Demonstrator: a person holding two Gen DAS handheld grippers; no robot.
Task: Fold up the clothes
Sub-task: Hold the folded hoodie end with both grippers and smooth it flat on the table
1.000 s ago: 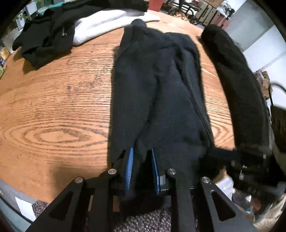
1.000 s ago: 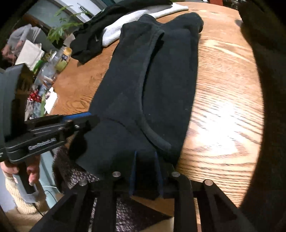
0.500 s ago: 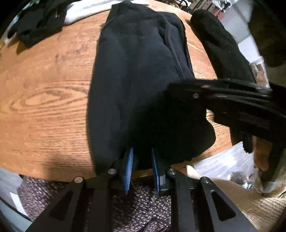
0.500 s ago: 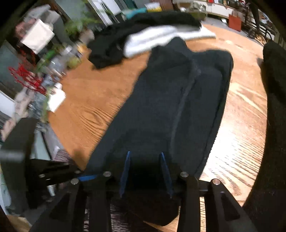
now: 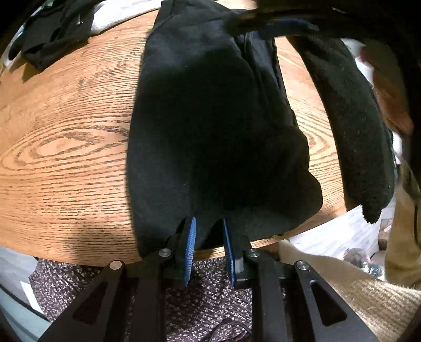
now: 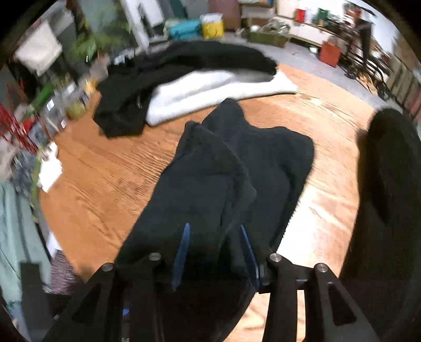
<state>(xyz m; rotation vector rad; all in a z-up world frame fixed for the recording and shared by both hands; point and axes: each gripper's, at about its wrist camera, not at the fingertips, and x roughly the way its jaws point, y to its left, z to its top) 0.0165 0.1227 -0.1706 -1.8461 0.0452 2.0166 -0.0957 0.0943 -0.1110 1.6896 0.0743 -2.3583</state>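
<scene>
Left wrist view: the left gripper (image 5: 208,234) points steeply down at the near edge of the wooden table (image 5: 65,147). Its blue pads (image 5: 190,244) are pinched on the hem of the black garment (image 5: 210,118), which stretches straight ahead of the fingers across the wood. The right gripper (image 5: 276,23) hovers over the garment's far end, blurred. To the right of the fingers lies a second dark fleece piece (image 5: 355,118), hanging over the table edge. Far ahead and to the left sits a pile of dark clothes (image 5: 52,29).

Right wrist view: the right gripper (image 6: 214,252) has just been opening its jaws. A fold of the black garment (image 6: 210,184) sits between the pads (image 6: 181,250), and whether they press on it I cannot tell. Ahead lie a white towel (image 6: 210,92) and the dark pile (image 6: 126,110) on the table (image 6: 105,171).
</scene>
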